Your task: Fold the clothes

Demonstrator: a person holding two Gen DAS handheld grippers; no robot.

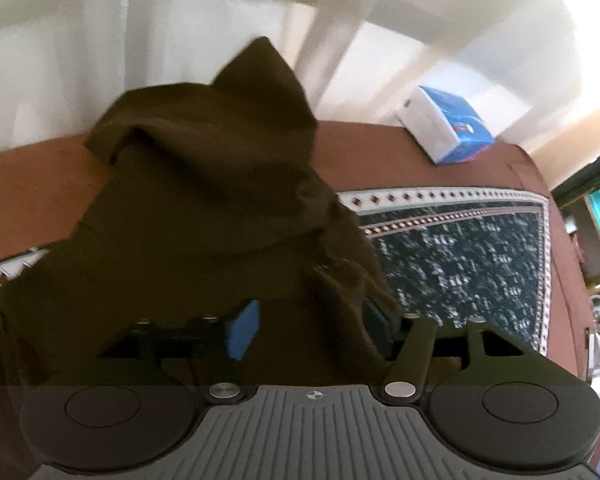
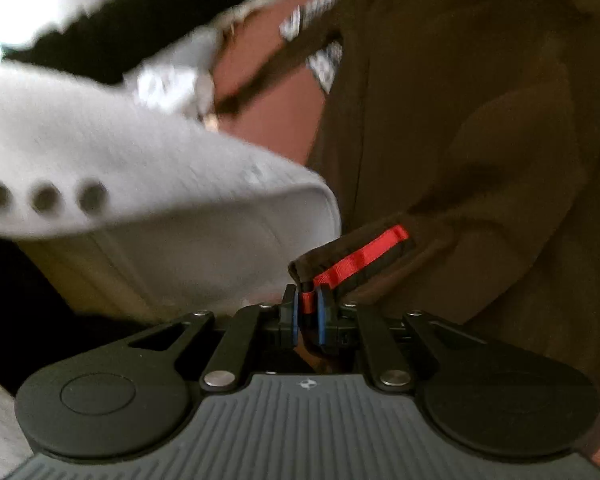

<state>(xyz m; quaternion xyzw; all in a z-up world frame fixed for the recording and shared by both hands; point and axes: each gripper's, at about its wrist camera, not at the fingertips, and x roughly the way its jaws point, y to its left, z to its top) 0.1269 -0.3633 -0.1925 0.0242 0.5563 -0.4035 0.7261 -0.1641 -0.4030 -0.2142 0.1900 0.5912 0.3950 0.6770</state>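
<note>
A dark brown garment [image 1: 204, 200] lies heaped on the table in the left wrist view, one corner peaking up at the back. My left gripper [image 1: 312, 324] is open over its near part; the blue pad [image 1: 242, 330] stands well apart from the other finger, with loose cloth between them and no pinch. In the right wrist view the same brown garment [image 2: 480, 140] fills the right side. My right gripper [image 2: 309, 308] is shut on its hem, where a red ribbon loop [image 2: 360, 260] runs down between the blue pads.
A blue and white tissue pack [image 1: 448, 128] sits at the back right of the brown tablecloth [image 1: 40, 184]. A dark patterned mat [image 1: 480, 256] with a pale border lies right of the garment. A blurred pale sleeve [image 2: 120, 160] with three buttons crosses the left of the right wrist view.
</note>
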